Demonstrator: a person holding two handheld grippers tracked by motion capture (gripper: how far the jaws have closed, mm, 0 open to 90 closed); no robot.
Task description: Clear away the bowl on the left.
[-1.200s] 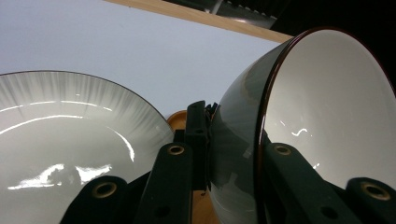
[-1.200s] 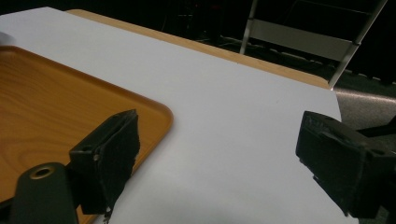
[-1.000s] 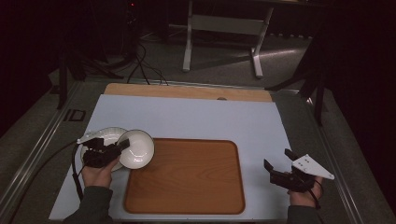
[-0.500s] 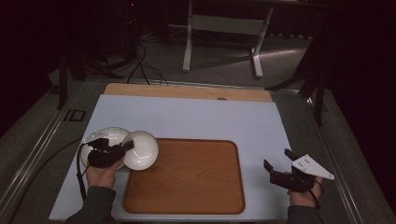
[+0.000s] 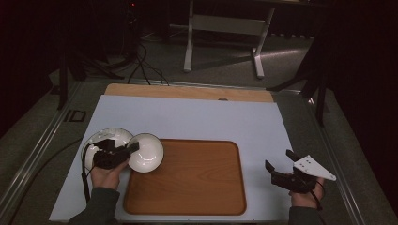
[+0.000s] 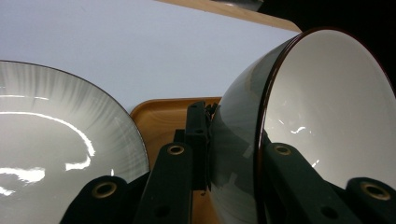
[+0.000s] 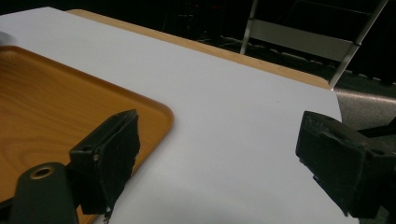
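Note:
A white bowl (image 5: 146,152) with a dark rim hangs tilted over the left edge of the wooden tray (image 5: 187,178). My left gripper (image 5: 133,147) is shut on its rim. In the left gripper view one jaw lies inside the bowl (image 6: 327,107) and the other presses on its grey outer wall. A white plate (image 5: 105,137) lies flat on the mat just left of the bowl, and its glossy surface (image 6: 46,130) shows beside my left gripper (image 6: 238,140). My right gripper (image 5: 279,159) rests on the mat right of the tray, open, with nothing between the jaws of this gripper (image 7: 219,140).
A pale mat (image 5: 197,117) covers the table, with a wooden strip (image 5: 187,91) along its far edge. The tray's corner (image 7: 46,107) lies left of my right gripper. Beyond the table stand a metal frame (image 5: 225,28) and floor cables (image 5: 141,65).
My left gripper has carried the bowl a little to the right, away from the plate and over the tray's left edge. The right gripper has kept still.

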